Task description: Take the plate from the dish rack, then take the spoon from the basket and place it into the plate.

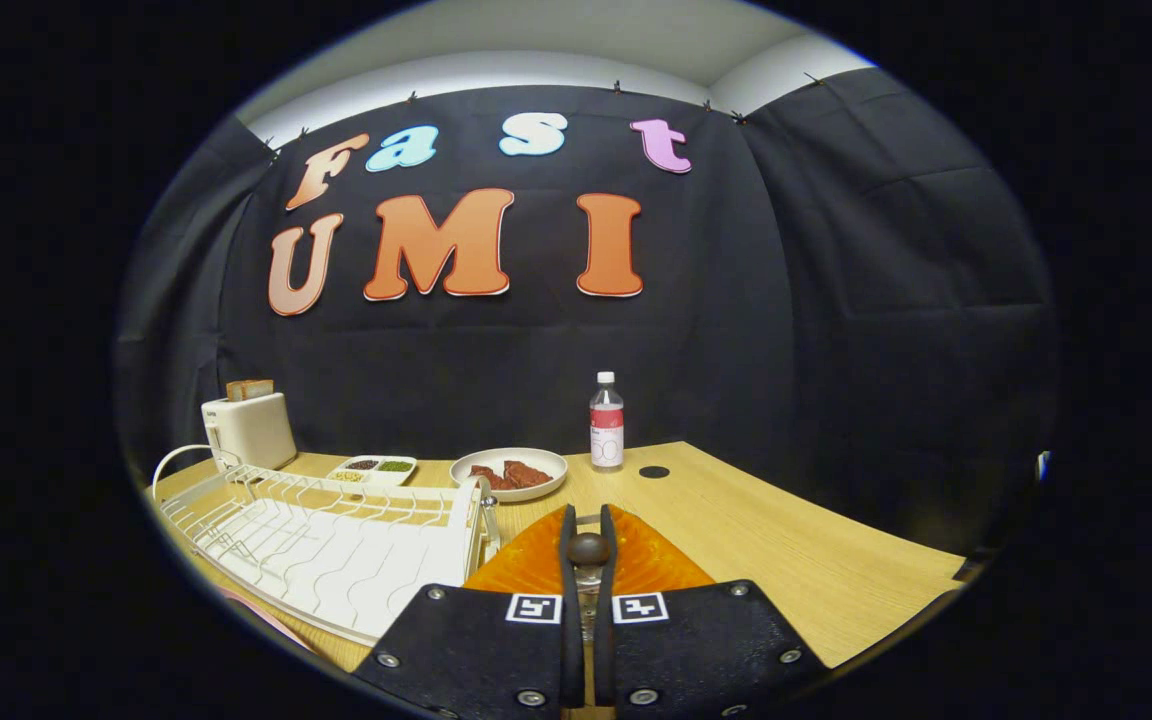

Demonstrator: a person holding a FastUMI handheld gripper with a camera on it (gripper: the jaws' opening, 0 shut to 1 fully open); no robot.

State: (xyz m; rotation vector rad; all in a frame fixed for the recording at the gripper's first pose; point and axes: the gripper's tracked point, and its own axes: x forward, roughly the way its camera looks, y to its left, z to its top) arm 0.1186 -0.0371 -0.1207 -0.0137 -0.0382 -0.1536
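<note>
My gripper (587,545) is shut on the rim of an orange ribbed plate (536,565), which spreads out on both sides of the fingers, just right of the white wire dish rack (336,545). A small dark round knob sits between the fingertips at the plate's rim; what it is I cannot tell. Whether the plate is lifted or rests on the wooden table (786,540) is hidden by the fingers. At the rack's right end stands a white basket (471,530) with a metal spoon handle (485,497) sticking up from it, just left of the plate.
Beyond the plate stand a white bowl with dark red food (508,473), a water bottle (606,422) and a small dark disc (653,471). A divided white tray of seeds (373,468) and a toaster with bread (248,428) are behind the rack. The table's edge runs close on the right.
</note>
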